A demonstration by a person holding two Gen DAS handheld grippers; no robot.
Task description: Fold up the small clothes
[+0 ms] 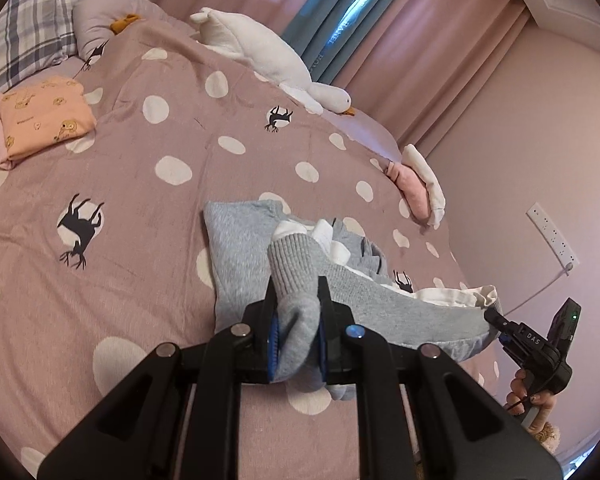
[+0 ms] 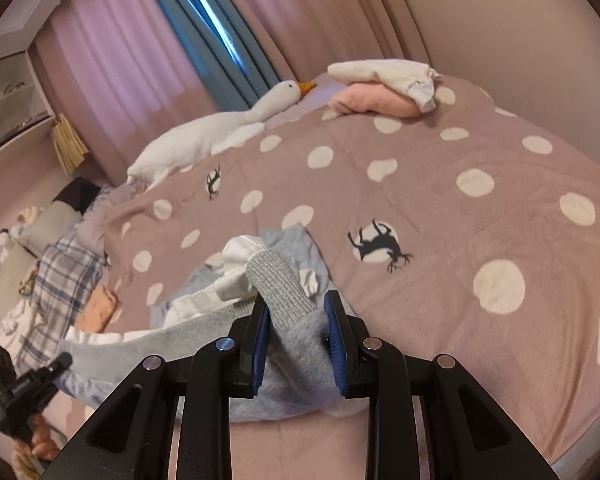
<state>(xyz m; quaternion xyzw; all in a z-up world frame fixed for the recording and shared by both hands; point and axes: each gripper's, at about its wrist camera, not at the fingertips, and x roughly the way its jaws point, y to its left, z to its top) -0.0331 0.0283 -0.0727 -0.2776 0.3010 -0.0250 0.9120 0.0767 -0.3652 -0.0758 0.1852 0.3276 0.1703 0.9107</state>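
Left gripper [image 1: 298, 312] tilts downward, jaws pinched tight on fabric. Right gripper [image 2: 300, 320] angles down likewise, pads clamped on cloth. A hand [image 1: 534, 398] grips the right gripper's handle.

Both views fisheye, each riding a hand-held gripper, tilted down over the bed [image 1: 148, 184]. Left wrist view faces the curtains [image 1: 380, 40] at upper right of frame; right wrist view has them upper left. Close range: grey garment [image 1: 236, 248] fills lower centre. Shared: garment, white goose toy [image 2: 204, 132], spotted duvet.
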